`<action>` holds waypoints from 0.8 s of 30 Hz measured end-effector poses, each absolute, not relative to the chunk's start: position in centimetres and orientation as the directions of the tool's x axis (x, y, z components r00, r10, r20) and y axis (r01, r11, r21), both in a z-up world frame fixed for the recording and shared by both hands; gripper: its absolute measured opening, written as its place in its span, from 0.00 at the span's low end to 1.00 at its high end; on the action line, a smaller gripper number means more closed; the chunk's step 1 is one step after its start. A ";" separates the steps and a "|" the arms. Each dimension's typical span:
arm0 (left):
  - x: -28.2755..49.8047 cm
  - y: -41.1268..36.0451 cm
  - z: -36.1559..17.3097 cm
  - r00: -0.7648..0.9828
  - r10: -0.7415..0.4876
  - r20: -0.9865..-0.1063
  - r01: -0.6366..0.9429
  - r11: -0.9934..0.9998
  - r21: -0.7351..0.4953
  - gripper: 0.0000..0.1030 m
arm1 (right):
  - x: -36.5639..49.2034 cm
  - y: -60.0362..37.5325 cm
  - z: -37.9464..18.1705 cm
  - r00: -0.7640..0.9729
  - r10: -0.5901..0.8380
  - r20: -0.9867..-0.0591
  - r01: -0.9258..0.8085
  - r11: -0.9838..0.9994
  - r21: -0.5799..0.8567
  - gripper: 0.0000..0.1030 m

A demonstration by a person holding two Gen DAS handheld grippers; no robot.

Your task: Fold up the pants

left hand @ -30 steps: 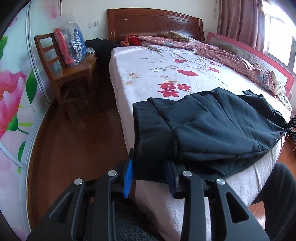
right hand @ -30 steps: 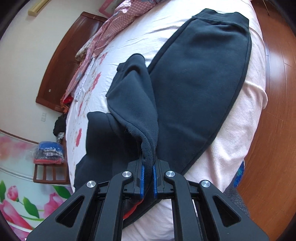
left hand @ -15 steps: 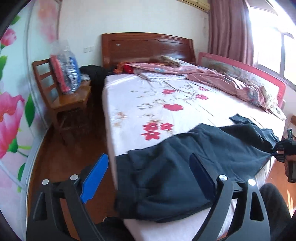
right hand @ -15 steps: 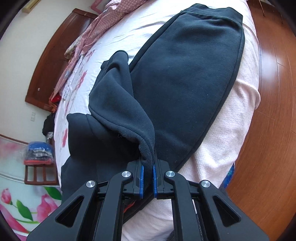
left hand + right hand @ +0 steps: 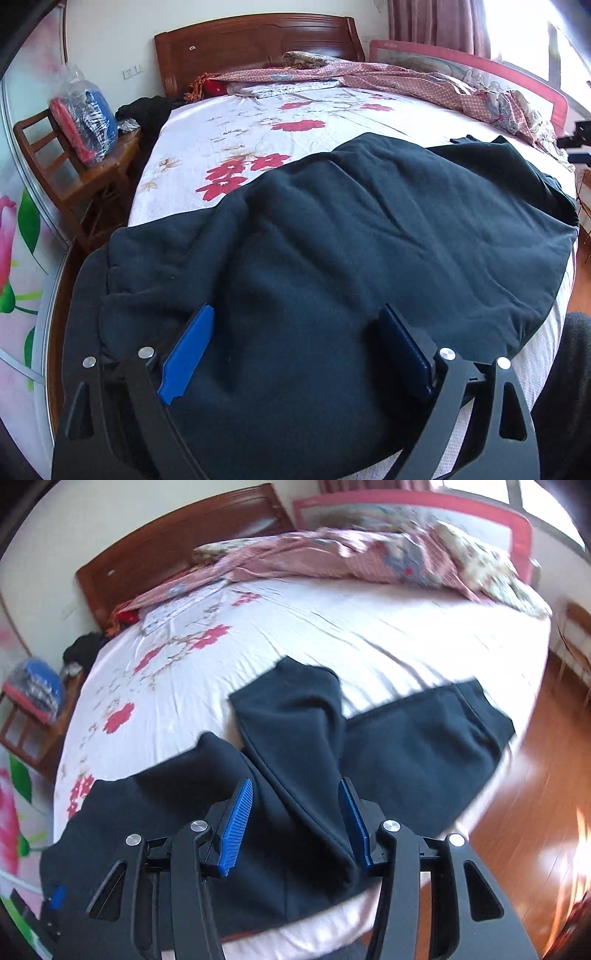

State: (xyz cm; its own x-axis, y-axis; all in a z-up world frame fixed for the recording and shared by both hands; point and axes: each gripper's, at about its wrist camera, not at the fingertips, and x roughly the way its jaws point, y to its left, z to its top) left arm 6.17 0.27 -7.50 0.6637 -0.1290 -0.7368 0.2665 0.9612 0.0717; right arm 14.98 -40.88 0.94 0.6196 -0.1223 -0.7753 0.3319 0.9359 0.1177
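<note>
on bed [image 5: 229, 147]: pants [image 5: 369, 240] flat; right gripper [image 5: 295, 823] opening.

Daylight floods in from the window [image 5: 561, 44] at upper right, blown out to white, and glares off the wooden floor [image 5: 546, 812] in the right wrist view. That view is smeared by motion blur, while the left wrist view stays sharp. Both bend strongly at their dark fisheye edges.

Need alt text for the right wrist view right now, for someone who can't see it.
The right gripper, jaws opening and gripping nothing, hangs over dark pants spread along the near edge of a bed with a white floral sheet. One pant leg is folded back across the rest. A pink quilt lies bunched by the wooden headboard; the picture is motion-blurred.
</note>
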 end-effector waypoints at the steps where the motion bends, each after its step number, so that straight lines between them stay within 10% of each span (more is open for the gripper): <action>1: 6.2 0.2 -7.5 0.664 -0.125 -0.737 0.264 0.962 0.075 0.89 | 17.4 -40.1 0.7 0.610 -0.131 -0.782 0.309 0.947 0.083 0.47; 13: 6.4 0.6 -7.6 0.663 -0.139 -0.736 0.266 0.962 0.059 0.94 | 30.8 -37.0 -8.3 0.326 -0.303 -0.895 0.111 0.953 -0.282 0.47; 15: 6.6 0.6 -7.7 0.659 -0.142 -0.739 0.264 0.963 0.050 0.95 | 30.8 -38.0 -8.5 0.331 -0.285 -0.899 0.129 0.958 -0.256 0.46; 19: 6.5 0.5 -7.7 0.658 -0.139 -0.740 0.260 0.964 0.050 0.96 | 31.0 -39.7 -7.4 0.354 -0.217 -0.910 0.190 0.969 -0.157 0.07; 24: 6.5 0.4 -7.7 0.654 -0.138 -0.744 0.264 0.963 0.053 0.97 | 27.3 -44.9 -2.6 0.522 -0.064 -0.851 0.359 0.921 0.151 0.05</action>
State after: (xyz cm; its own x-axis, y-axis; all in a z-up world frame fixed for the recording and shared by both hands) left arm 6.53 0.38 -7.66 0.6536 -0.1381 -0.7441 0.2640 0.9631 0.0531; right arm 27.32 -44.92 -2.63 0.5219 -0.0641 -0.8506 0.3590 0.9211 0.1509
